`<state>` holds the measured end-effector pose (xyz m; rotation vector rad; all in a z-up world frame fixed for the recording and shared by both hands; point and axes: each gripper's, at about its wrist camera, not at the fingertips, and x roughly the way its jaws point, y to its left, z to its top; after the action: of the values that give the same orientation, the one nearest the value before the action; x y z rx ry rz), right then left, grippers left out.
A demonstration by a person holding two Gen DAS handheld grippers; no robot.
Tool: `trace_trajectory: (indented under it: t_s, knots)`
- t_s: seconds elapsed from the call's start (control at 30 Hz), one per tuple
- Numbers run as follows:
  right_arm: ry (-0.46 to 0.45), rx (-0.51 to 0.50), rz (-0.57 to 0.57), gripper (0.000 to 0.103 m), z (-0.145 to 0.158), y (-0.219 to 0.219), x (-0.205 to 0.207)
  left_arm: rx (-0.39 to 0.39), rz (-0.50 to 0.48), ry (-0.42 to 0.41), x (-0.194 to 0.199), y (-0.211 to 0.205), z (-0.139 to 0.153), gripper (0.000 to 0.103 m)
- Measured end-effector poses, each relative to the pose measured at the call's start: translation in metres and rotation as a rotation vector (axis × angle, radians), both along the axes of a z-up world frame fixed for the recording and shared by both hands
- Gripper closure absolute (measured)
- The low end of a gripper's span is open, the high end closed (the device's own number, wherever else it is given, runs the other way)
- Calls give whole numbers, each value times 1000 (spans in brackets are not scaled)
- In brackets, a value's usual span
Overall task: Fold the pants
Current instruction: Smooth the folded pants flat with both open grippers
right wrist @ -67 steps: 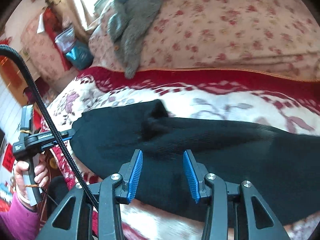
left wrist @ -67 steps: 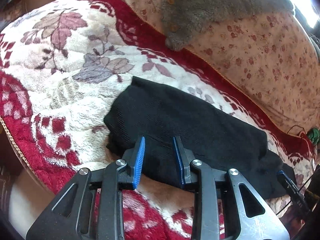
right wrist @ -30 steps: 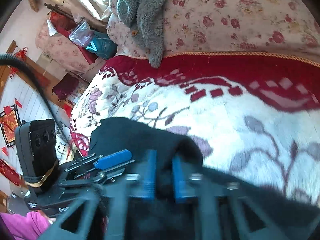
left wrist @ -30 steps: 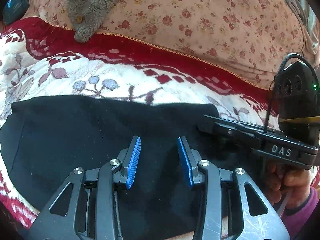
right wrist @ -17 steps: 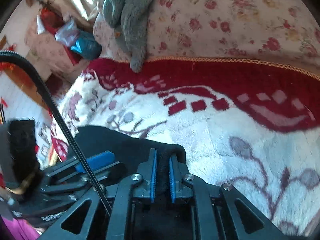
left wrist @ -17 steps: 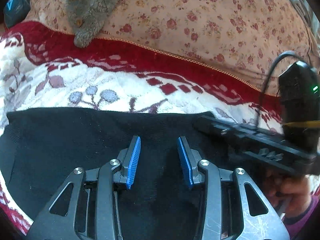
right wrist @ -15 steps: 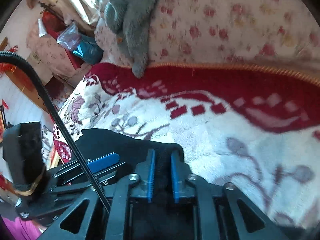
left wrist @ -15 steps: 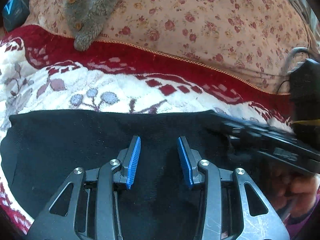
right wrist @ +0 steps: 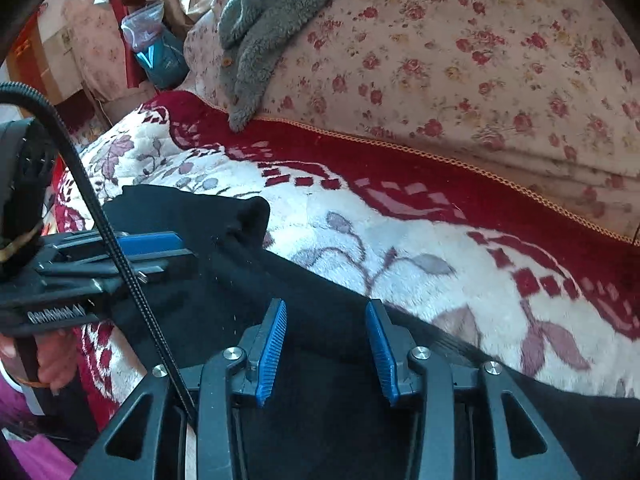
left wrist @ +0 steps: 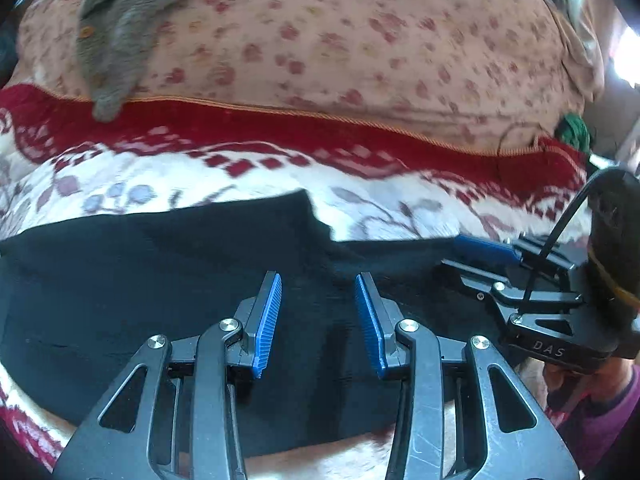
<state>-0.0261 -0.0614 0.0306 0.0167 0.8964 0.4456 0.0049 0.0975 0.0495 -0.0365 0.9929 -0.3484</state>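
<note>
Black pants (left wrist: 160, 300) lie flat on the red-and-cream blanket (right wrist: 420, 248), along its near edge, folded at least once: one layer ends in a bunched corner (right wrist: 252, 216) on top of a longer layer that runs off toward the blanket's right end.

Left gripper (left wrist: 318, 320): jaws wide apart, nothing between them, hovering over the middle of the cloth. Can't tell if the tips touch it.

Right gripper (right wrist: 326, 350): jaws also wide apart and empty, over the pants just right of the folded corner. Each gripper shows side-on in the other's view, close together.

Handling, judged from the look:
- Soft knit, light, no stiffness. Drapes and sags wherever unsupported.
- Plush blanket likely grips the fabric, so dragging will bunch it; lift and carry over rather than slide.
- Black on black, so layer edges are hard to read. Easy to pinch one ply only.

Where to grab: the far right end of the long layer, both plies, one gripper at each edge corner, then bring it over to the folded corner. Alternative is one gripper pinning the fold line while the other carries the end.

Grey fleece garment (right wrist: 272, 24) hangs over the floral bedding (right wrist: 480, 60) along the blanket's far edge, well apart from the work.
</note>
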Motion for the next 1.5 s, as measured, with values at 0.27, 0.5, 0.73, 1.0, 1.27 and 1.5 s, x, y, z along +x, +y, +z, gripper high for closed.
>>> trace_trajectory:
  t_s: [0.27, 0.5, 0.73, 1.0, 1.27, 1.5]
  knots:
    - [-65, -140, -108, 63, -12, 1, 4, 59, 60, -9, 25, -20, -16, 65]
    - [-74, 13, -175, 63, 10, -30, -36, 41, 49, -27, 8, -26, -3, 65]
    - [-62, 115, -274, 60, 21, -75, -90, 11, -7, -44, -15, -52, 11, 65]
    - [-60, 145, -404, 59, 24, -130, -141, -4, -71, -38, -36, -85, 24, 65]
    - [-32, 171, -523, 57, 15, -169, -173, -17, -128, 2, -51, -120, 22, 65]
    - [-20, 187, -563, 56, 11, -182, -184, -20, -155, 49, -56, -133, 16, 65]
